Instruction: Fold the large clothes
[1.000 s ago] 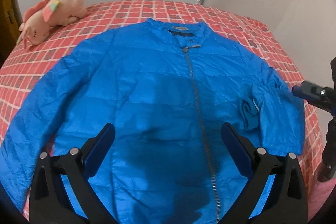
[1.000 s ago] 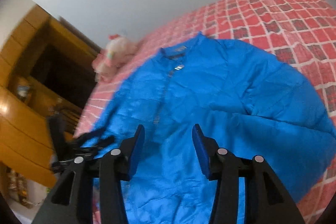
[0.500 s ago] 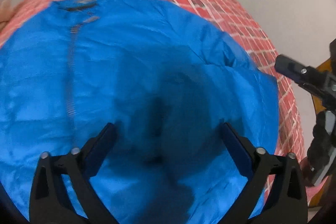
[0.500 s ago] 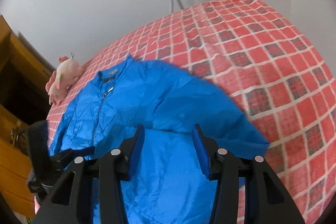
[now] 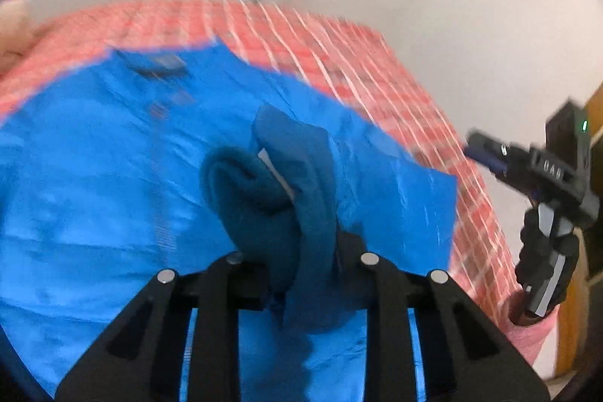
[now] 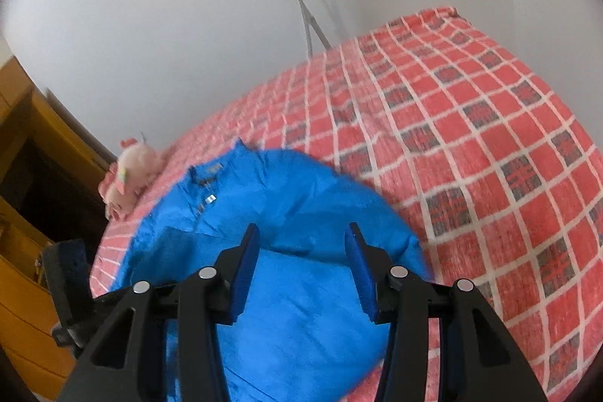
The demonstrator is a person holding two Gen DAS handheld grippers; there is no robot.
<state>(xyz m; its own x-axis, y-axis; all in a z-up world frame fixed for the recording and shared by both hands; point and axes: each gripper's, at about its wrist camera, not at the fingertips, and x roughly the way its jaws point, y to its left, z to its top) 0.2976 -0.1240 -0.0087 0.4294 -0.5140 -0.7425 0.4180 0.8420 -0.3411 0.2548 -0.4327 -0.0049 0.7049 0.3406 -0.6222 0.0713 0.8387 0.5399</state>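
Blue, glossy and thinly quilted: a zip-front jacket (image 5: 94,176) spread front-up on the red-and-white checked bedspread (image 6: 471,138), filling the lower left of both views. Collar (image 6: 203,172) toward the upper left, close to a pink plush toy (image 6: 128,176) near the bed's far edge.

Bottom centre of the left wrist view: left gripper (image 5: 297,247), jaws just closing and now clenched on a bunched wad of darker teal knit (image 5: 271,183), by the look of it the sleeve's cuff, rucked up between them with a white tag peeking out. Blurred, so hard to say how deep the bite goes.

Right gripper (image 6: 301,236) over the sleeve and shoulder side, lower centre of its own view. Jaws partly parted, nothing between them, blue cloth only behind.

Handling, as a judgement: light, limp, very slippery shell. Likely to slide out of a shallow pinch and to drag across the bedspread rather than lift clean. Puffy too, so prone to springing back open after a fold. Best gripped at seams, cuff, hem or collar, where layers stack thick, not on a single smooth panel. Knit cuff a sound choice: grippier than the shell. For the free gripper, probably the shoulder seam or hem corner on the same side, to carry the sleeve across evenly.
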